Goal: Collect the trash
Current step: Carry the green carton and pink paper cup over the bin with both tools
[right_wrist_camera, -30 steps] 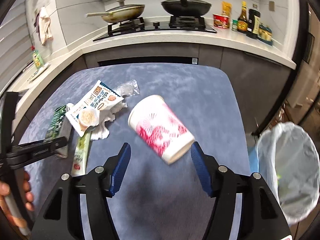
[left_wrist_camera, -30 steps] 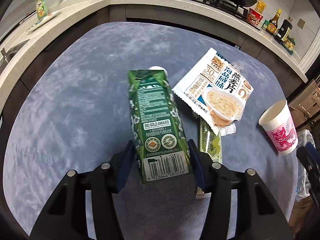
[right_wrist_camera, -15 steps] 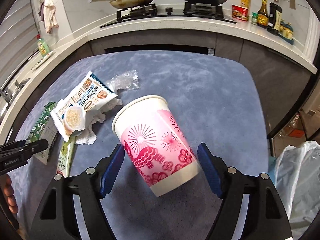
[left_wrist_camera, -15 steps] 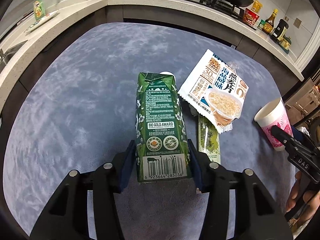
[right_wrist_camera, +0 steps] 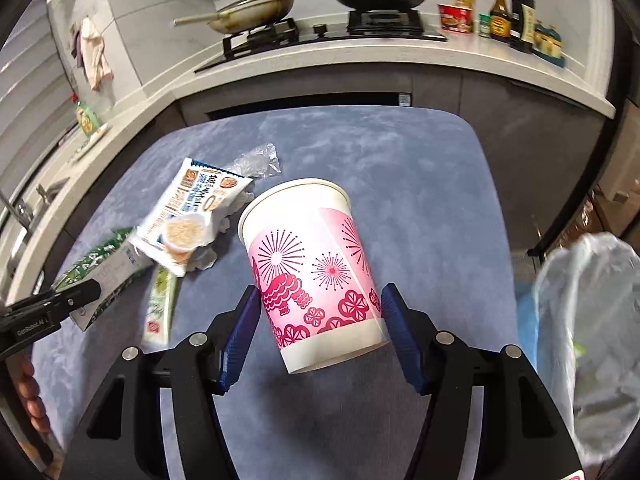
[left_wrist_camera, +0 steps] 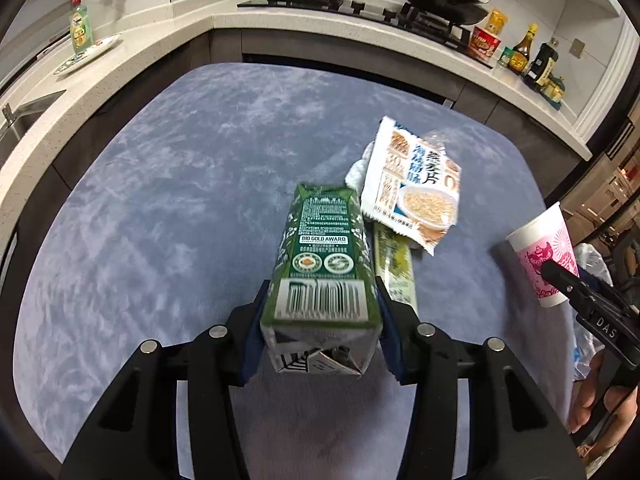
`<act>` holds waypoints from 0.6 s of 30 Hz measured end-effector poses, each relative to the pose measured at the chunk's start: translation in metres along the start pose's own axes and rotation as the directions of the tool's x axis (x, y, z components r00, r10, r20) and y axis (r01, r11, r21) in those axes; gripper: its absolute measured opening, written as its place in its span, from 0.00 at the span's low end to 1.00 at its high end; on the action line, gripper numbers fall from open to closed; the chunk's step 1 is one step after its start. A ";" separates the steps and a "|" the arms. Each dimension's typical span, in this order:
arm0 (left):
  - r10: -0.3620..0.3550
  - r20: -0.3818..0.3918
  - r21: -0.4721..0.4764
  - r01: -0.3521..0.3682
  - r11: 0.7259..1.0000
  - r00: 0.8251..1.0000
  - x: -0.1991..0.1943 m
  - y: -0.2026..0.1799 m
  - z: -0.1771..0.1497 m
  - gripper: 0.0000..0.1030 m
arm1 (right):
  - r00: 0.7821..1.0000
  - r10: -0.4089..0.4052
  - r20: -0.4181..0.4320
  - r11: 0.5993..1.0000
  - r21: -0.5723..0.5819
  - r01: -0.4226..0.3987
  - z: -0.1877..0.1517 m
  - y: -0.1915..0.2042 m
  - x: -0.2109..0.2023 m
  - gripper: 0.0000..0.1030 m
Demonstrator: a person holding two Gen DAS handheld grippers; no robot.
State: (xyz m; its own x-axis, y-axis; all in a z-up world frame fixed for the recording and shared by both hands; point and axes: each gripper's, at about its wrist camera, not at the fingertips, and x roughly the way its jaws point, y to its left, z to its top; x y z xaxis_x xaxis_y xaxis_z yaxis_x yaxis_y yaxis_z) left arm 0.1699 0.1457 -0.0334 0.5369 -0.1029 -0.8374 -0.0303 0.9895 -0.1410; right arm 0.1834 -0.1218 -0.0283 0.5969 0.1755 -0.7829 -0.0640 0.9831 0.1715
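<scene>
The left gripper (left_wrist_camera: 320, 312) clamps its blue ribbed fingers (left_wrist_camera: 256, 332) on a green rectangular carton (left_wrist_camera: 320, 264) with glossy printed sides, lifted above the mottled blue-grey desk (left_wrist_camera: 160, 216). The right gripper (right_wrist_camera: 320, 320) has just been closing its fingers (right_wrist_camera: 240, 332) on a tapered white paper cup (right_wrist_camera: 316, 272) with pink prints, tilted off the desk. A crinkled oatmeal packet (right_wrist_camera: 192, 216) lies flat beside a slim green sachet (right_wrist_camera: 160, 304).

The right gripper (right_wrist_camera: 320, 320) has just closed its blue fingers (right_wrist_camera: 240, 332) on a tilted white and pink paper cup (right_wrist_camera: 316, 276) above the grey bench (right_wrist_camera: 400, 168). A snack packet (right_wrist_camera: 192, 216) lies at left, a lined bin (right_wrist_camera: 592, 320) at right
</scene>
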 end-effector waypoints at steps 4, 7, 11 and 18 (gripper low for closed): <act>-0.016 0.026 0.016 0.015 1.000 1.000 -0.025 -0.006 -0.010 0.44 | 1.000 0.012 0.004 0.999 0.053 -0.012 -0.012 -0.004 -0.028 0.58; -0.032 0.040 0.030 0.030 0.999 0.999 -0.042 -0.013 -0.017 0.44 | 1.000 0.017 0.008 0.997 0.077 -0.017 -0.023 -0.006 -0.048 0.58; -0.069 0.056 0.065 0.065 0.996 0.996 -0.065 -0.030 -0.027 0.44 | 1.000 0.019 0.009 0.993 0.115 -0.020 -0.041 -0.012 -0.074 0.58; -0.158 0.072 0.186 0.142 0.972 0.985 -0.090 -0.093 -0.035 0.44 | 1.000 -0.015 0.027 0.970 0.242 0.008 -0.076 -0.051 -0.116 0.58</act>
State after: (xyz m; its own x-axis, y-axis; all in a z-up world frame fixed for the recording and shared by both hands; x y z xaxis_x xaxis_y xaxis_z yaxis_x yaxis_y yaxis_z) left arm 0.0945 0.0596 0.0365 0.5940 -0.2502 -0.7646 0.2036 0.9662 -0.1579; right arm 0.0569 -0.1880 0.0087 0.6191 0.1591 -0.7690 0.1367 0.9425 0.3050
